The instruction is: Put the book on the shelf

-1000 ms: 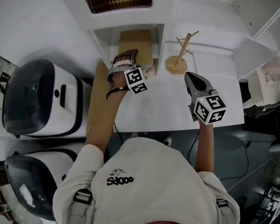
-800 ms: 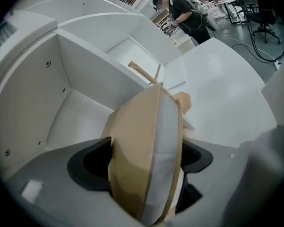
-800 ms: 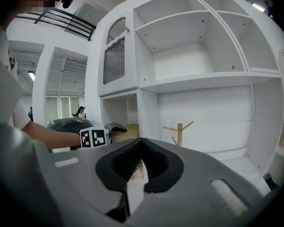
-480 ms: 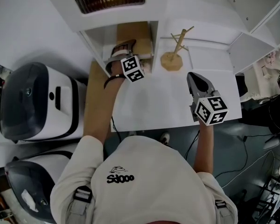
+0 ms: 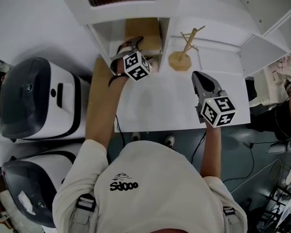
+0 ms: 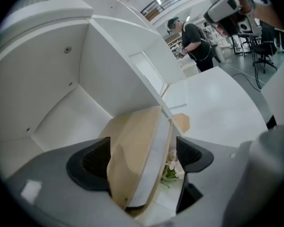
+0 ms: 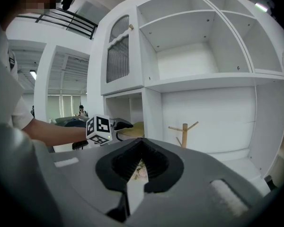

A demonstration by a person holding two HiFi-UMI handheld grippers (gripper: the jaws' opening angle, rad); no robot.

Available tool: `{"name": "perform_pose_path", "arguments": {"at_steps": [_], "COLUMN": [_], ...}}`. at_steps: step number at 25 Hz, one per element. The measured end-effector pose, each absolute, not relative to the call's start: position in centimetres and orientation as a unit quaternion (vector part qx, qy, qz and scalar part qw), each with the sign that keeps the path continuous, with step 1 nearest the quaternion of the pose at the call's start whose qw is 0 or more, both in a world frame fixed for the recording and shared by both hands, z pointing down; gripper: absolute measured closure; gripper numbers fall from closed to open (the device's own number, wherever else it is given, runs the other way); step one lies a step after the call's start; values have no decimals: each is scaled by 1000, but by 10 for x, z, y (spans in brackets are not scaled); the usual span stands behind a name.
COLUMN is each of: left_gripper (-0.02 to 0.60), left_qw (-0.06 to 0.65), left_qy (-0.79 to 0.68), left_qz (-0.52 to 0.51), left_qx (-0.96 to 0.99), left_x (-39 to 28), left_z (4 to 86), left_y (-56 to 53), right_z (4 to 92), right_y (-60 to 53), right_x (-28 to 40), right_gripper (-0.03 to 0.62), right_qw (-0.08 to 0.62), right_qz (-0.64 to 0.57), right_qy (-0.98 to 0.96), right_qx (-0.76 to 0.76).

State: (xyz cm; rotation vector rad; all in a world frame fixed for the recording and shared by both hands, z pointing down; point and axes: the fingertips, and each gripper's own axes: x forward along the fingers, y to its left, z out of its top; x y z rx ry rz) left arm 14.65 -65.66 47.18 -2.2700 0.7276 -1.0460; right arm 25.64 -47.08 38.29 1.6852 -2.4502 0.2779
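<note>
A tan-covered book point(image 5: 144, 32) stands on edge in the low shelf compartment point(image 5: 105, 35), leaning against its right divider. My left gripper point(image 5: 132, 46) reaches into that compartment. In the left gripper view the book point(image 6: 132, 150) sits between the jaws of the left gripper point(image 6: 141, 158), which have just been opening. The left pad lies by the cover, and a gap shows at the right pad. My right gripper point(image 5: 201, 76) hovers over the white table point(image 5: 150, 106), apart from the book. The right gripper point(image 7: 139, 163) is shut on nothing.
A small wooden branch stand point(image 5: 182, 57) sits on the table beside the compartment's divider and also shows ahead as the stand point(image 7: 183, 133). Two large white and dark machines point(image 5: 34, 101) stand at the left. More white shelf cells point(image 7: 199, 46) rise above.
My left gripper has shifted up the picture toward the shelf and rolled a little. The book stays in the compartment. The right gripper has kept still.
</note>
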Motion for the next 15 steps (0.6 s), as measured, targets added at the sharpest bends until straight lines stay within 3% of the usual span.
{"name": "perform_pose_path", "arguments": {"at_steps": [5,12,15], "left_gripper": [178,494,558], "left_qw": [215,74,59], "left_qy": [303,347,362], "left_qz": [-305,-133,-100], "left_qx": [-877,-925,-925], "left_x": [129,82,66], "left_z": [434,387,376], "left_y": [-626,-585,-569], "right_z": [378,362,354], "right_y": [-478,-496,-501], "right_x": [250,230,222], "right_gripper": [591,591,591], "right_qw": [75,68,63], "right_qz": [87,63,51], "right_qy": [-826,-842,-848], "right_qx": [551,531,524]}}
